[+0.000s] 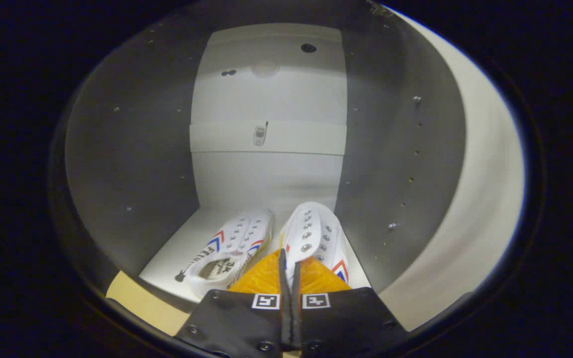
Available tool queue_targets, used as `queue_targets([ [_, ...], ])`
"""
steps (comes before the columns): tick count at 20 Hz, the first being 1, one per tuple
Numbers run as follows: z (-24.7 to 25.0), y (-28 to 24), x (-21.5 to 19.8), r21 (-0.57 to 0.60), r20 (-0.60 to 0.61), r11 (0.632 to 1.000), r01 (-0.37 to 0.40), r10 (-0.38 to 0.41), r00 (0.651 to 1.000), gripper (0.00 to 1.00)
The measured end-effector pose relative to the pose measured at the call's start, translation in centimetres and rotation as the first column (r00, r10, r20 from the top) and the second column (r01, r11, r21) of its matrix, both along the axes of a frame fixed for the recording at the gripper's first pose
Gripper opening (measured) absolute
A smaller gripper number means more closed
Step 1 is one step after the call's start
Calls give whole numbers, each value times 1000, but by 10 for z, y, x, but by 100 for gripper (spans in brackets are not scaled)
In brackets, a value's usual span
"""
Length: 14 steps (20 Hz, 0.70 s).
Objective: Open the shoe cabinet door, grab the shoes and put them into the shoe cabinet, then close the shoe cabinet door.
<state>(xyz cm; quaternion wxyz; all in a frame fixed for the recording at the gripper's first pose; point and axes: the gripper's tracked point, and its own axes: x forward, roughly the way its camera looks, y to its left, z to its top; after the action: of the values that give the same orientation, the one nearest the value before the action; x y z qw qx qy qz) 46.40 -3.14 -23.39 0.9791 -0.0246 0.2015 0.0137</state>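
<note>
Tool [290, 271] clamps right shoe [314, 238]; heel hidden.

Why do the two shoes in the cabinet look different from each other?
The left shoe lies free on the cabinet floor, turned so you see its opening and side stripes. The right shoe points straight back, and the hand-held gripper has its fingers closed on that shoe's edge. Both are white lace-up shoes with metal eyelets and red and blue stripes, side by side.

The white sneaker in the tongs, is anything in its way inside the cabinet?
Nothing visible blocks it. The white sneaker with metal eyelets, pinched in the tongs, already sits on the white cabinet floor, beside the other white sneaker with red and blue chevrons.
</note>
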Motion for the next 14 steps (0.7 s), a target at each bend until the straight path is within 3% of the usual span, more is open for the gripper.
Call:
queue_targets([
  [6, -30, 0, 49, -3, -70, 998, -59, 59, 996, 2],
  [11, -49, 4, 50, 2, -141, 997, -82, 81, 987, 3],
  [14, -48, 2, 50, 7, -144, 998, -57, 57, 988, 4],
])
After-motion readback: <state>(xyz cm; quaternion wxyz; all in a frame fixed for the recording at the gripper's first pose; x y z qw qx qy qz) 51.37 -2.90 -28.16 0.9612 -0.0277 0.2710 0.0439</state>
